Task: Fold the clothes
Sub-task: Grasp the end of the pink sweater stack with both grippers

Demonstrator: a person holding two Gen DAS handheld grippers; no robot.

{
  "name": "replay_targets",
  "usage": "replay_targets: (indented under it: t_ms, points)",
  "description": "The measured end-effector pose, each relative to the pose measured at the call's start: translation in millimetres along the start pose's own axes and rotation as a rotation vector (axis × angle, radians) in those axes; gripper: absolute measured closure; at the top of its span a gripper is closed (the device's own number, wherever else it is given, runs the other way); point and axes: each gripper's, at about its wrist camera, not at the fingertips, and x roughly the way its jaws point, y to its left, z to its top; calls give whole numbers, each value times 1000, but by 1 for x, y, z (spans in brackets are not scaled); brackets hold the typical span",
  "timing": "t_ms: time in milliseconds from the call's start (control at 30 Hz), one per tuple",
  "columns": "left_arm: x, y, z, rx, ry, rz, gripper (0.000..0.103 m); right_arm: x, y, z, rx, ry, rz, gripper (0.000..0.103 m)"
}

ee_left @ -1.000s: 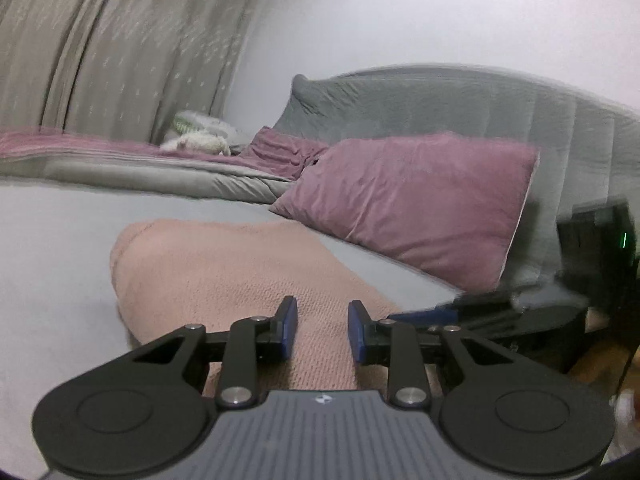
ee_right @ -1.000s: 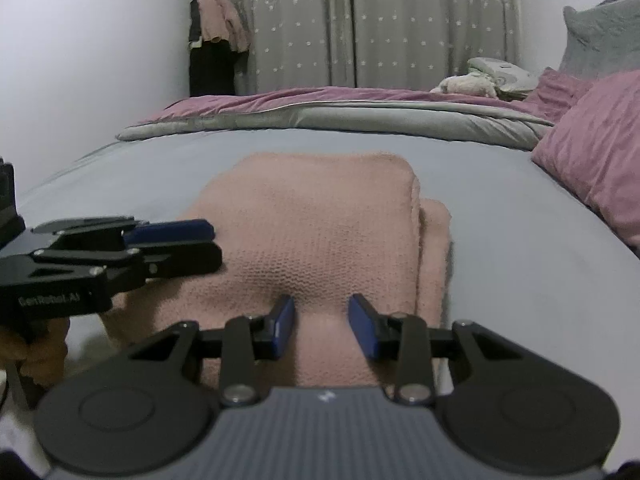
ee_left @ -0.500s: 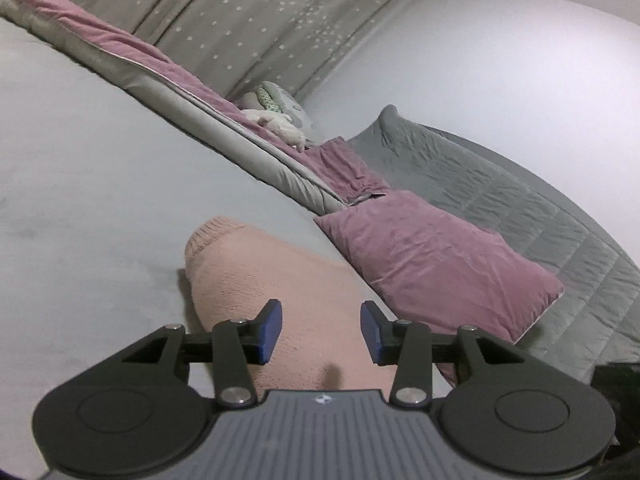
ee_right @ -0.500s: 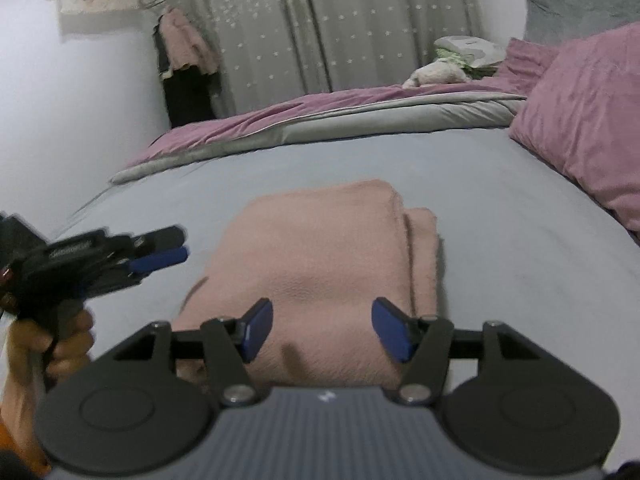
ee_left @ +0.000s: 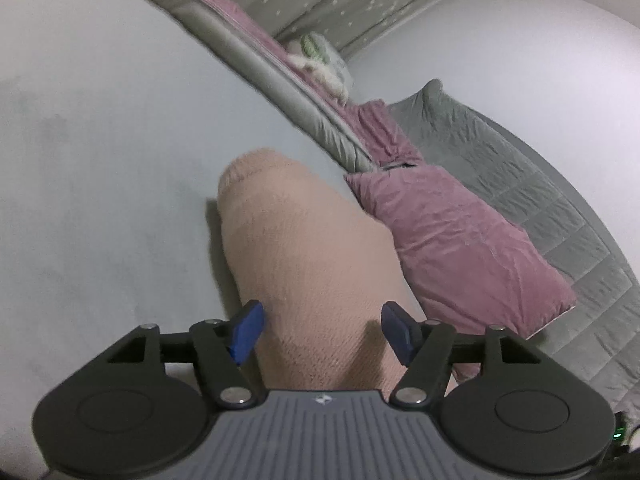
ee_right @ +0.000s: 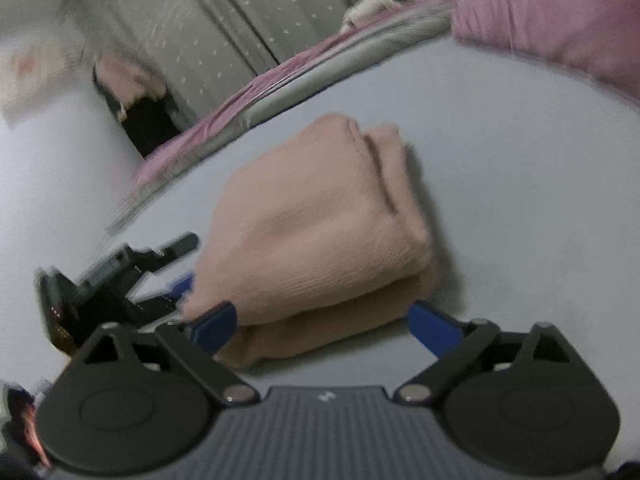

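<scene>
- The left tool (ee_left: 322, 330) has just spread its jaws; a second ago they sat nearly together.
- The right tool (ee_right: 326, 322) has just spread wide, pinching nothing.
- The folded pink garment (ee_right: 320, 216) lies at frame centre on the bed (ee_right: 520, 200); both views now look tilted.

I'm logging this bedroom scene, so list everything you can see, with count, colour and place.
folded garment: one, peach knit, on the bed between both grippers
bed sheet: one, pale grey, under the garment
pillow: one, mauve, beside the garment
duvet: one, grey and mauve, along the far edge
curtain: one, grey, dotted, behind the bed
hanging clothes: pink and black, blurred, by the curtain
left gripper: blue fingers, open
right gripper: blue fingers, open wide
</scene>
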Motion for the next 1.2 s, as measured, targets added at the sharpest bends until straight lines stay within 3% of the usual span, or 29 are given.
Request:
replay_targets:
  t_ms: [133, 400, 767, 800, 833, 933, 1033, 1200]
  points:
    - [4, 5, -5, -33, 6, -15, 34, 23, -19, -9, 195, 11, 100, 3]
    - [6, 7, -8, -48, 1, -23, 32, 52, -28, -16, 407, -118, 97, 0]
    - [7, 10, -6, -71, -4, -26, 31, 97, 12, -27, 506, -351, -130, 1]
    - [7, 10, -6, -72, -5, -26, 31, 99, 14, -28, 515, -363, -129, 7]
    - [8, 11, -6, -76, -7, -25, 30, 100, 14, -28, 526, -370, -119, 22]
    - [12, 14, -4, -105, -3, -29, 23, 100, 12, -26, 549, -363, -88, 52]
    - [18, 17, 1, -135, -2, -24, 21, 93, 0, -23, 576, -331, -51, 60]
    - [34, 20, 11, -173, -19, 1, 21, 85, -23, -16, 624, -284, -4, 61]
